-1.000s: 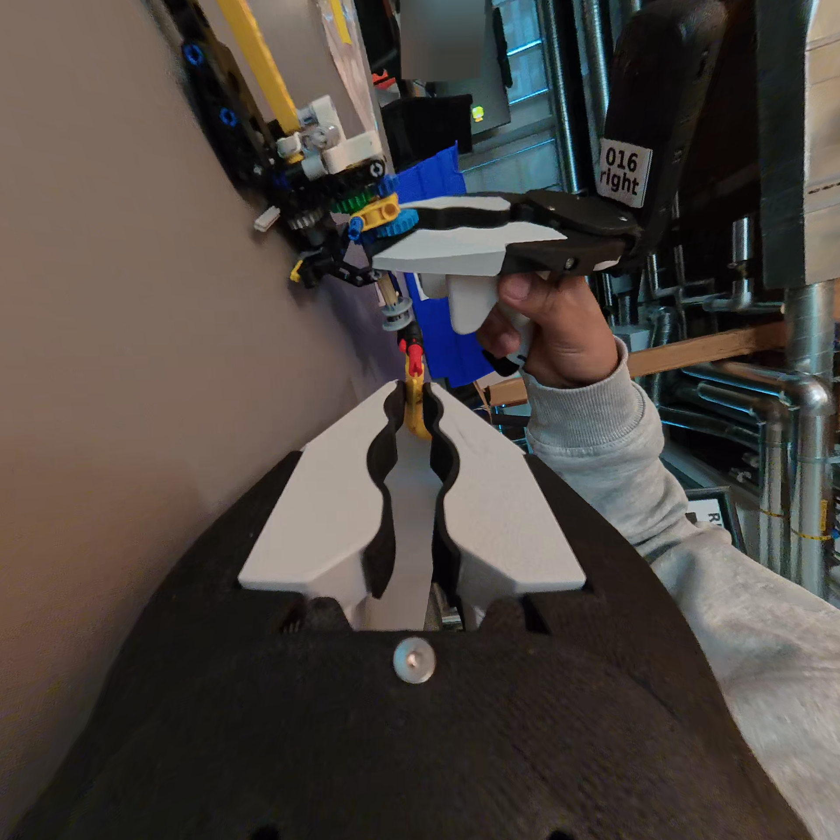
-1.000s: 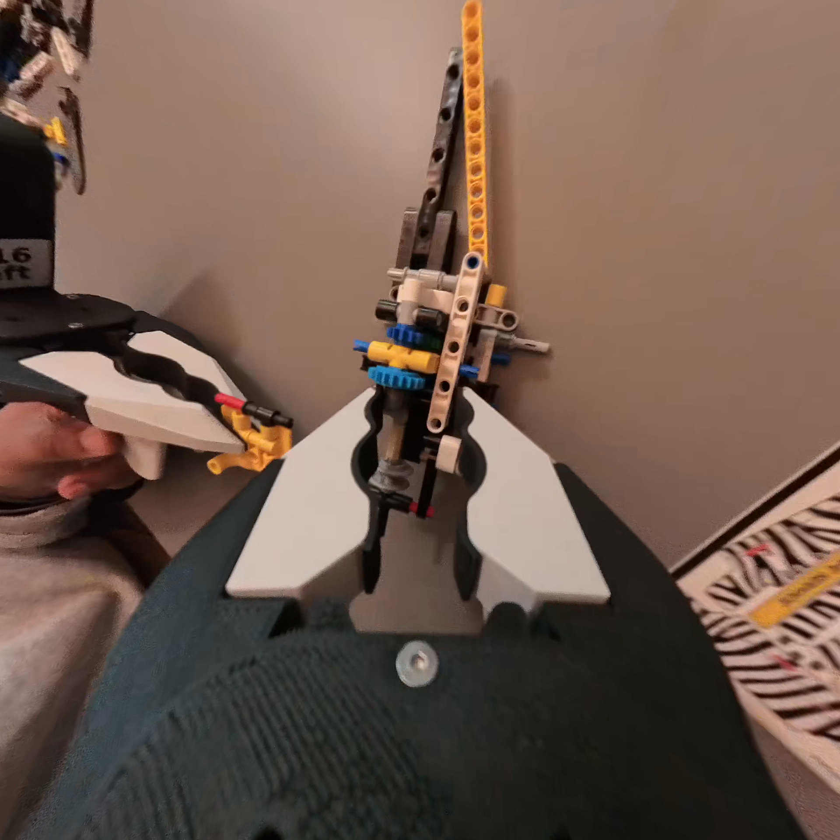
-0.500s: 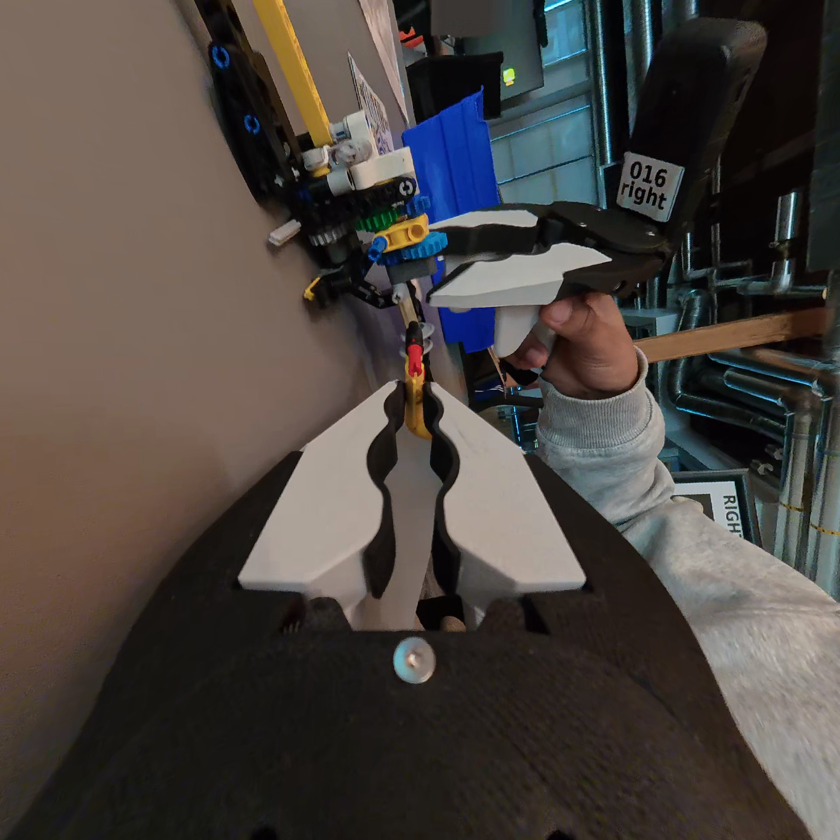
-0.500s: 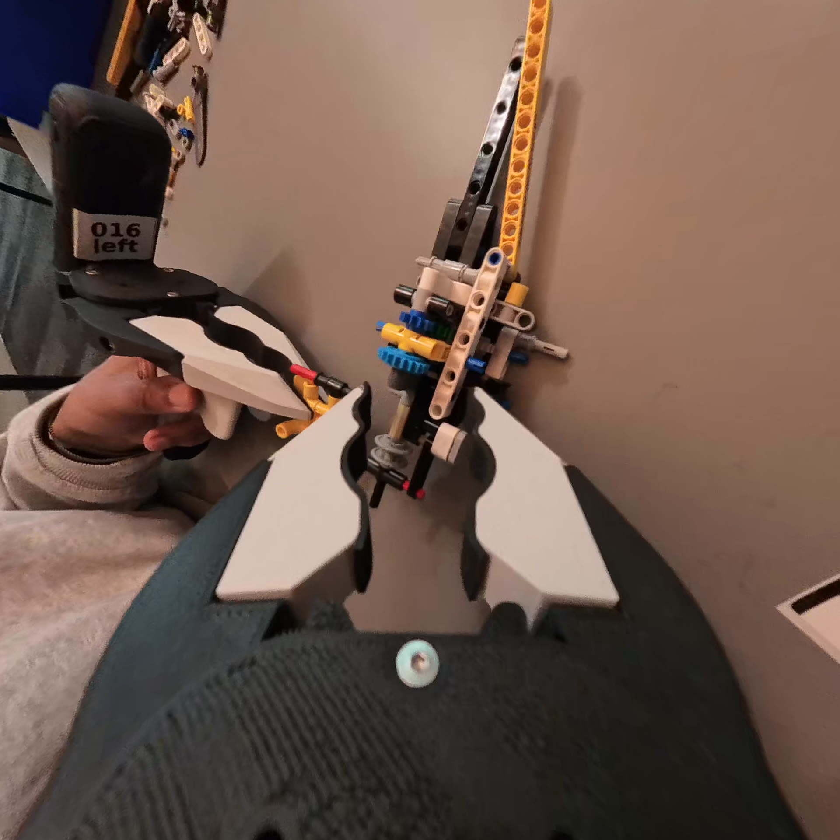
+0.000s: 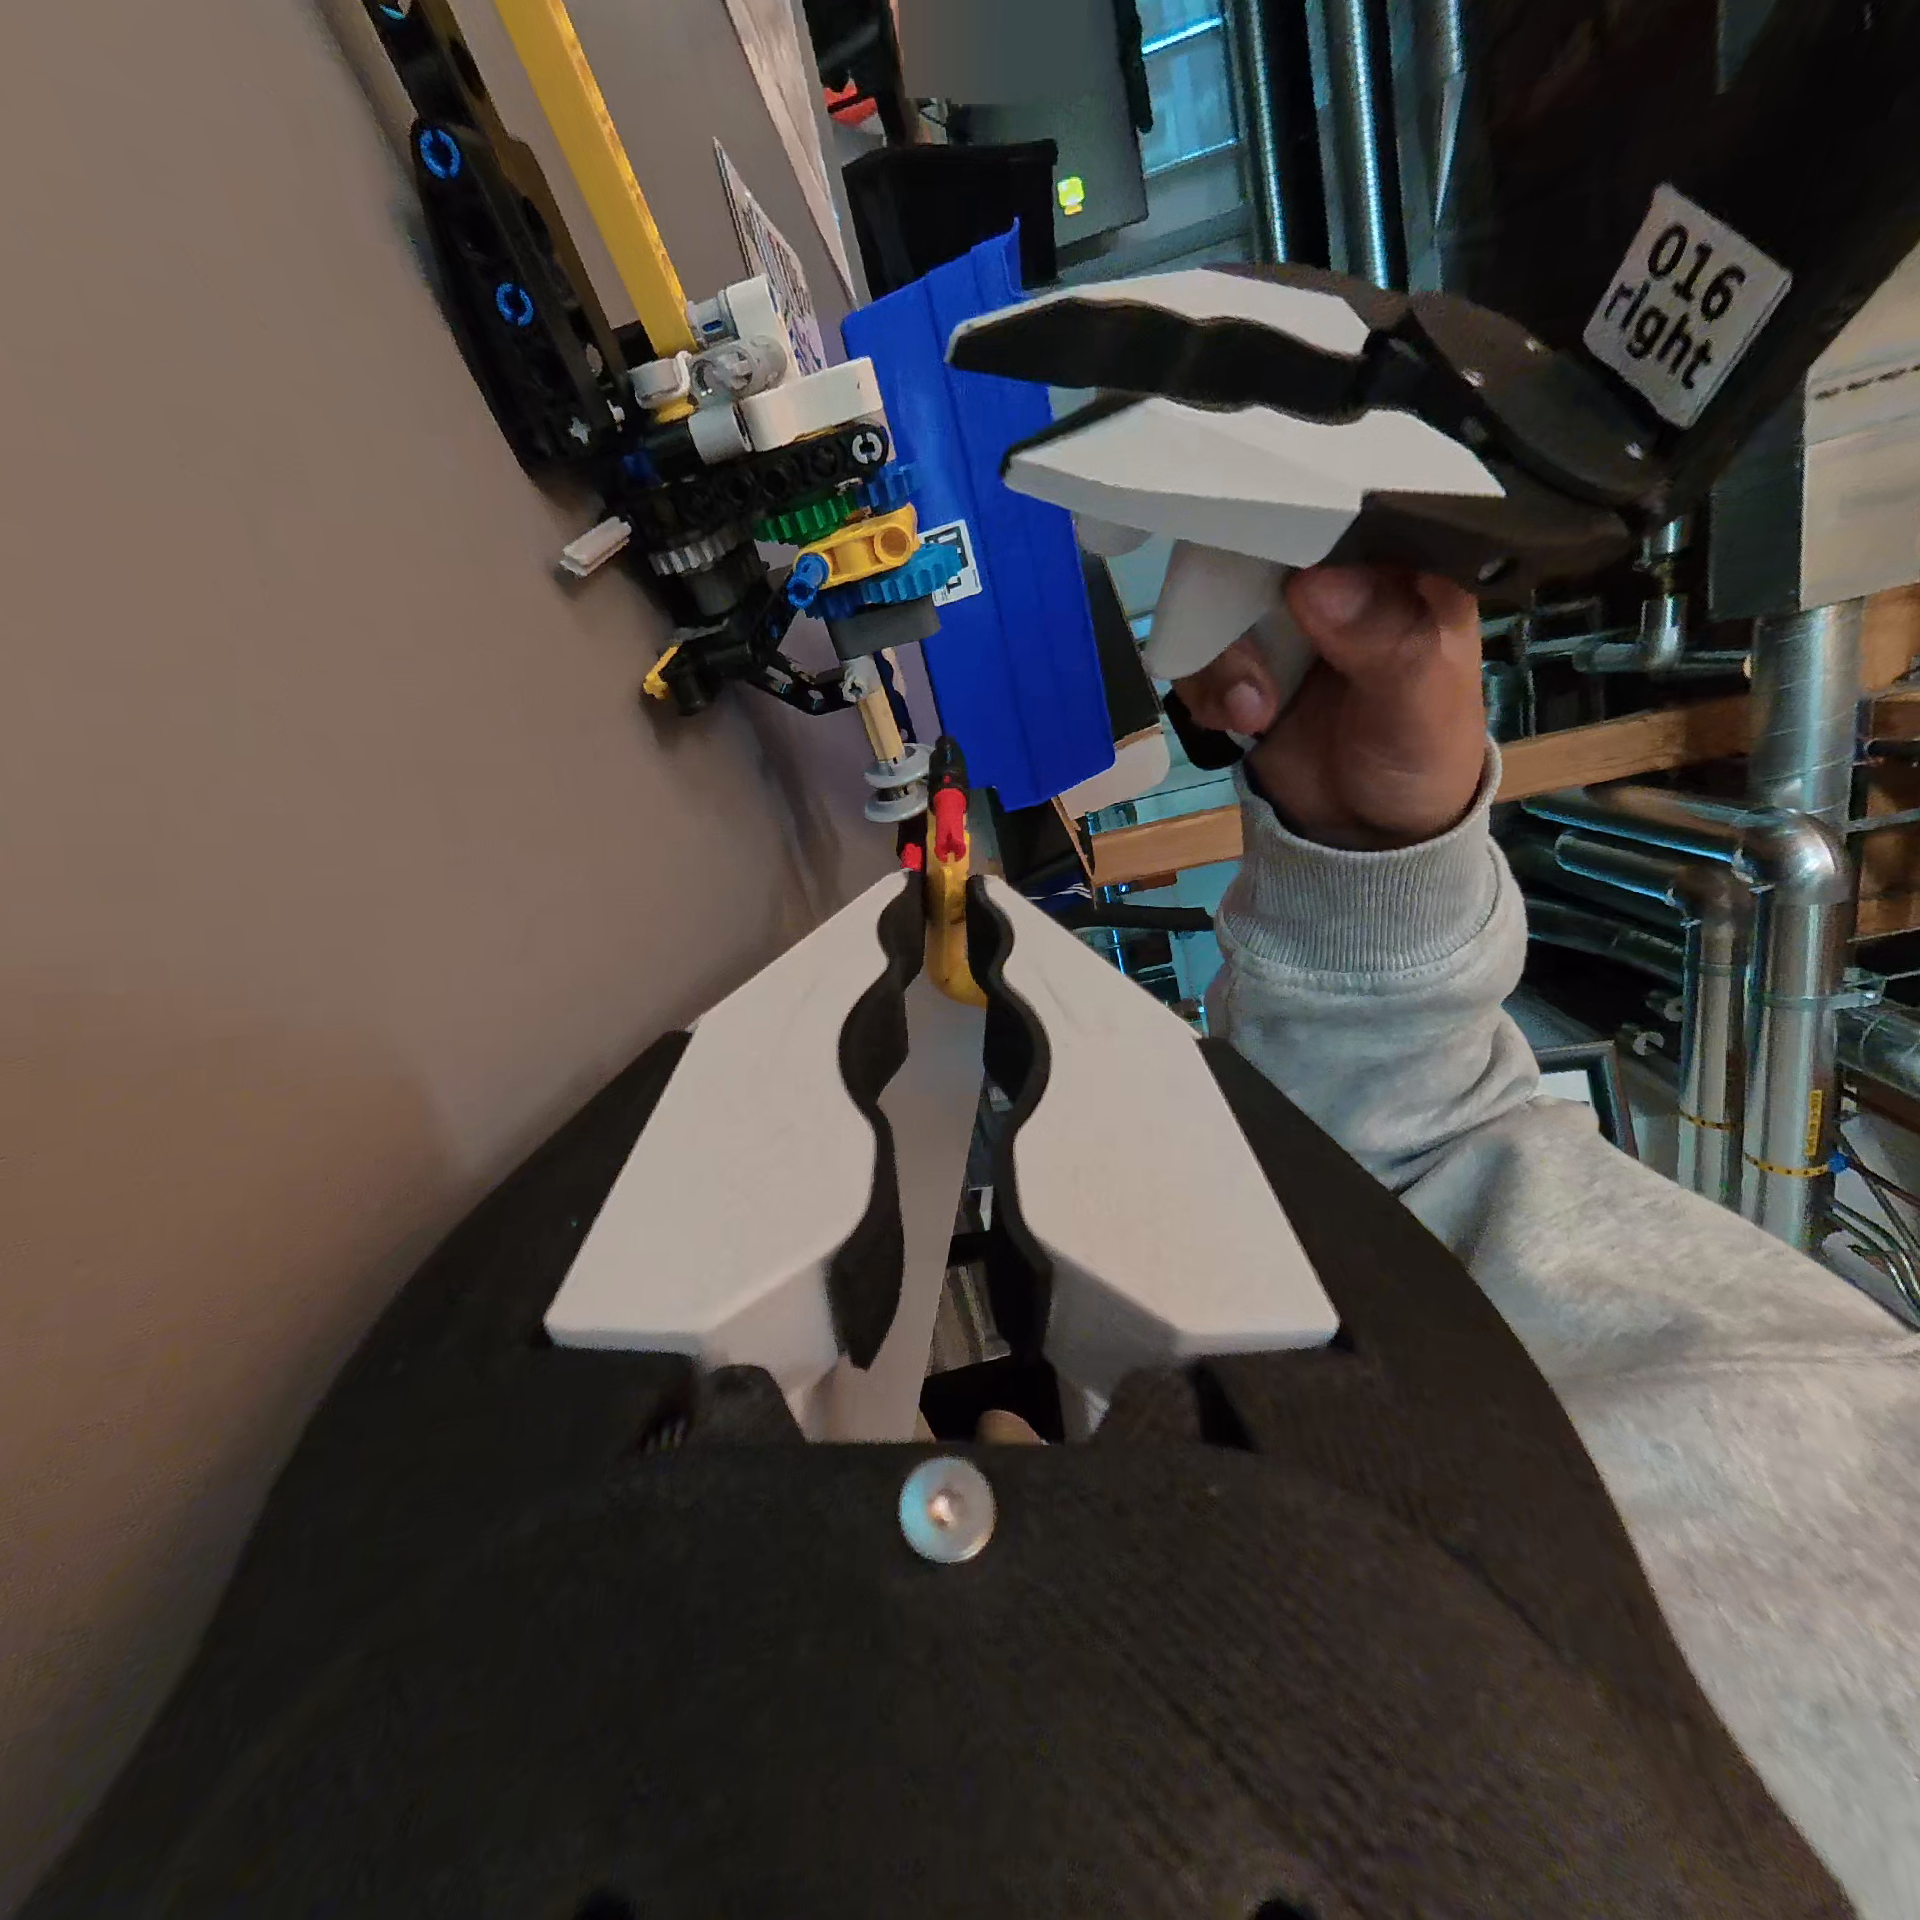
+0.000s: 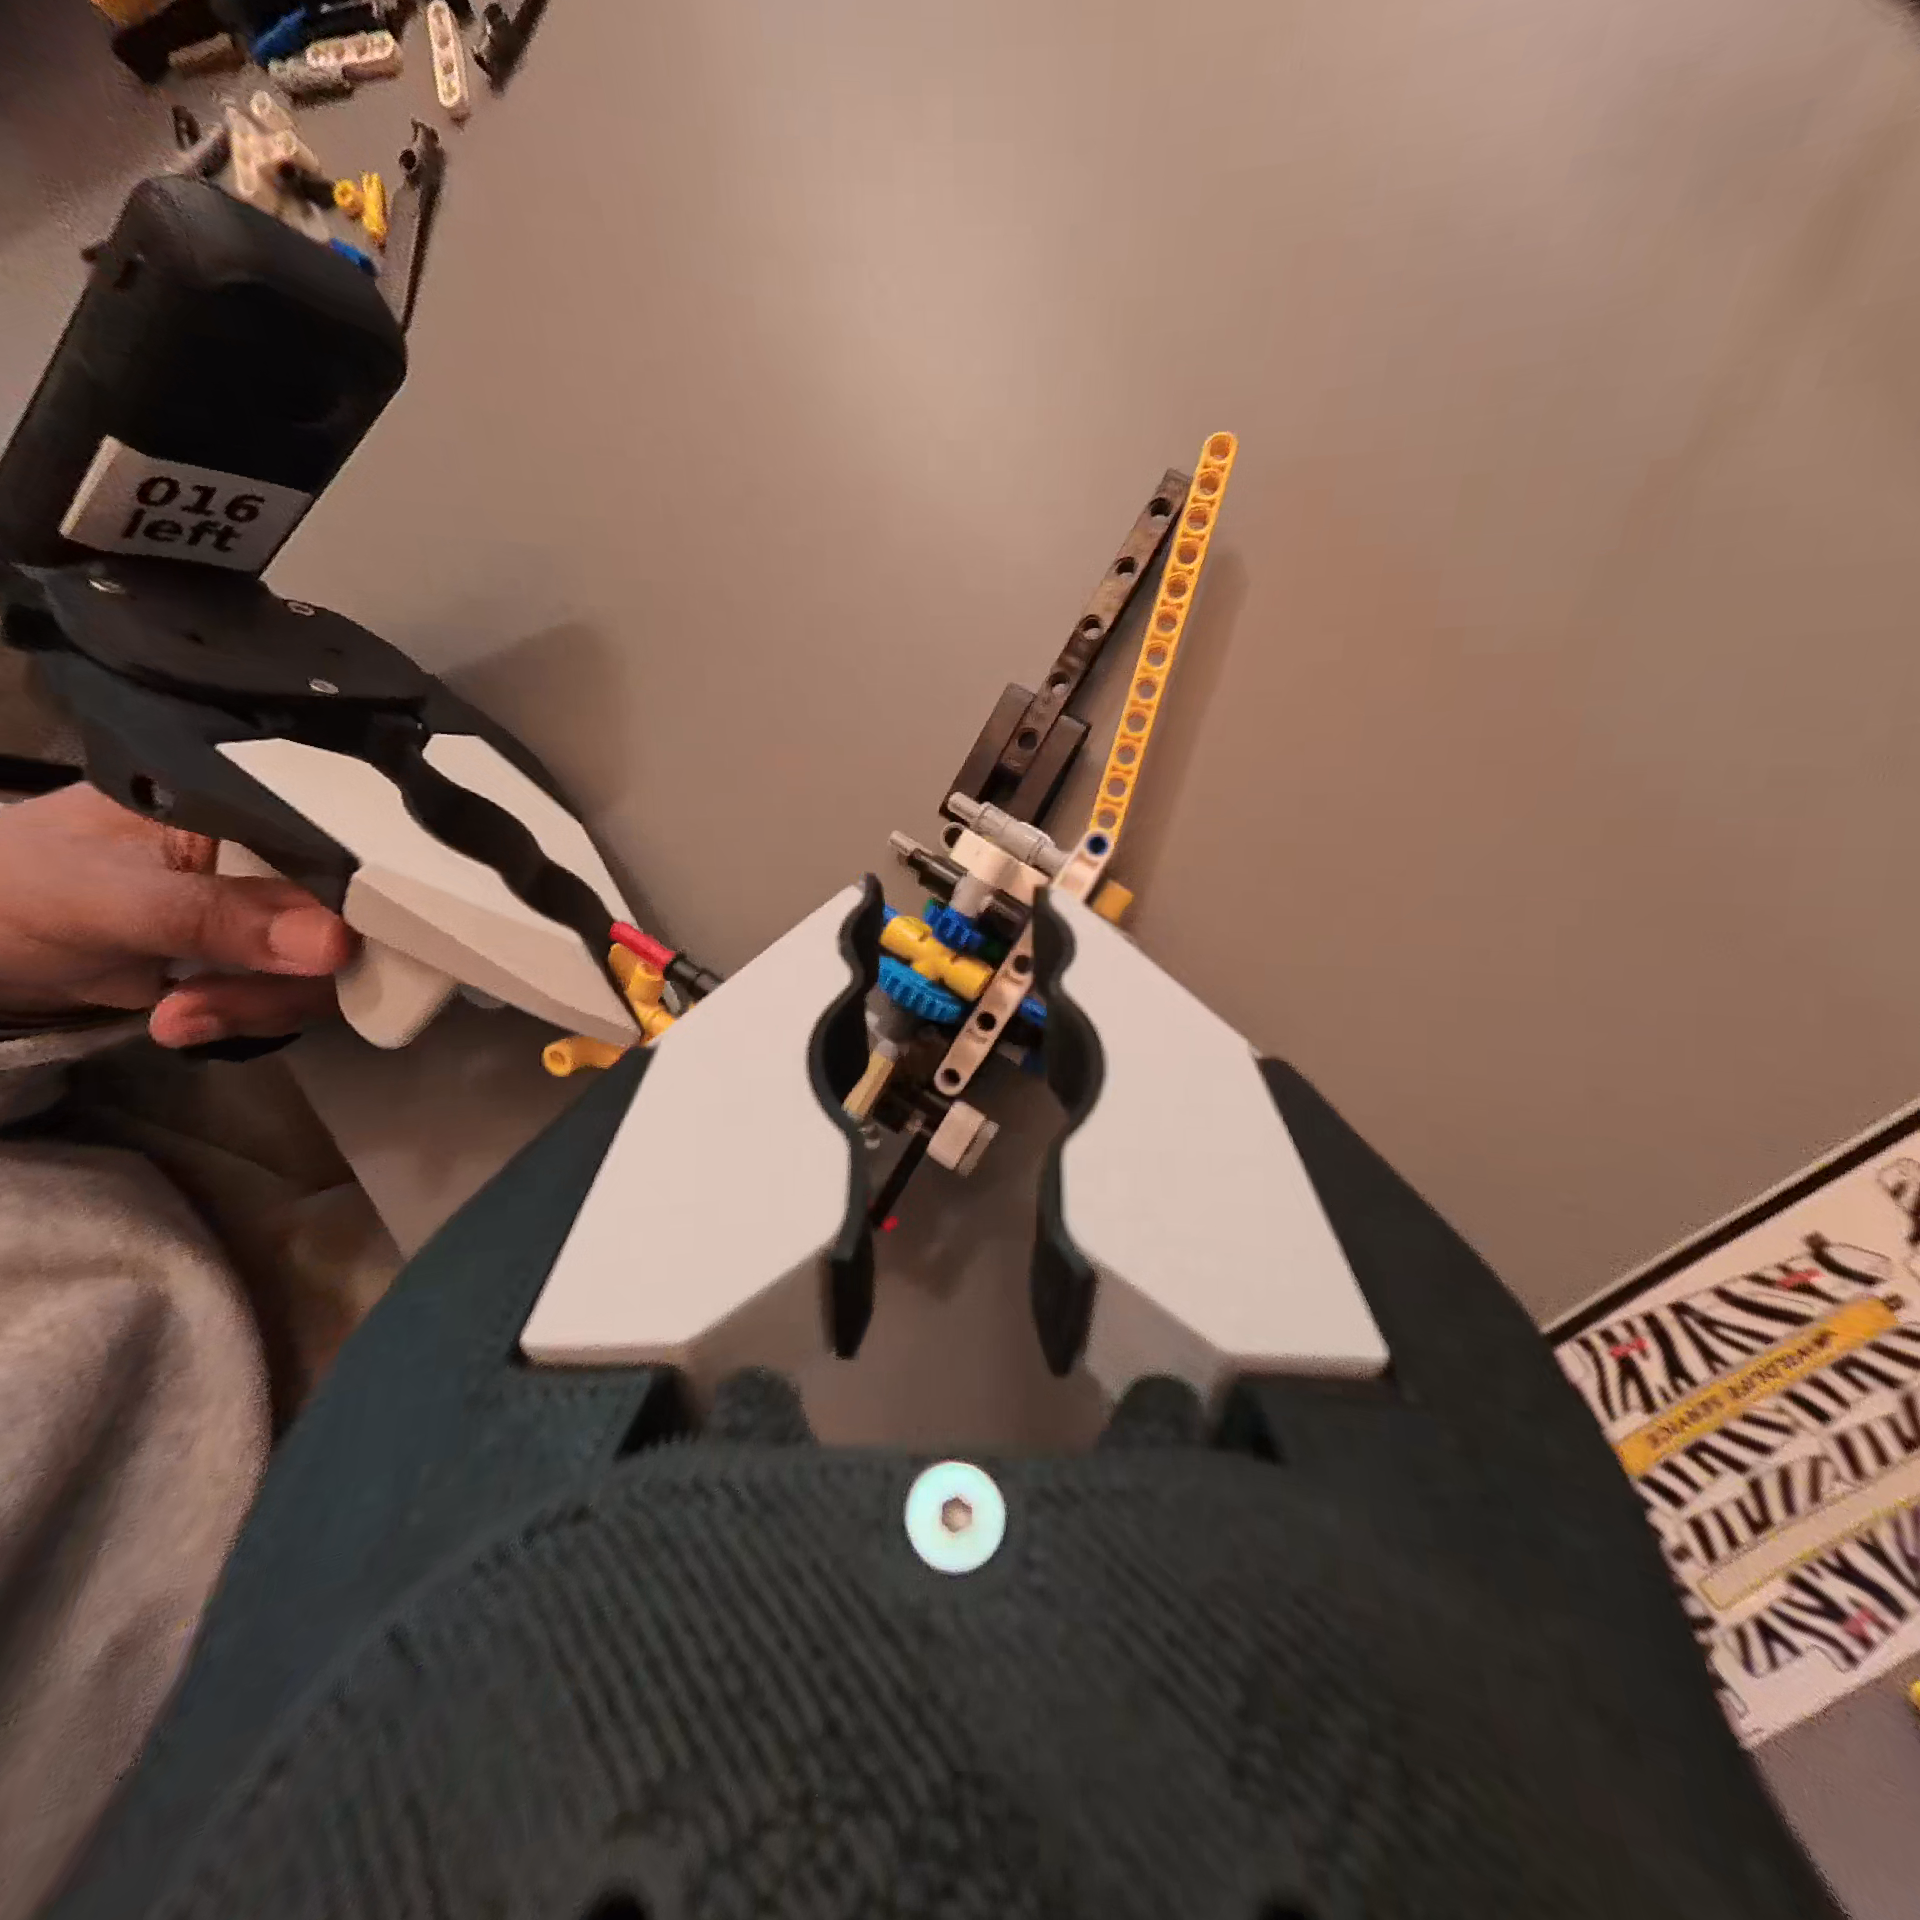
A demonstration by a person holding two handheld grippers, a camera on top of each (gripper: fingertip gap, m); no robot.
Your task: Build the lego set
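The partly built lego assembly lies on the grey table, with blue and green gears, a long yellow beam and a tan axle sticking out. My left gripper is shut on a small yellow piece with a red and black pin, held just short of the axle's grey end. My right gripper is open and empty, hovering over the assembly without touching it. In the left wrist view it is clear of the gears. The left gripper is to its left.
Several loose lego parts lie at the table's far left corner. A zebra-striped sticker sheet lies to the right. A blue upright panel stands past the table edge behind the assembly. A person's hand holds the right gripper. There is about 9 cm between the tips of the two grippers.
My right gripper opened, let go of the assembly and drew back from it. The assembly now rests on the table. My left gripper still holds the yellow piece near the axle.
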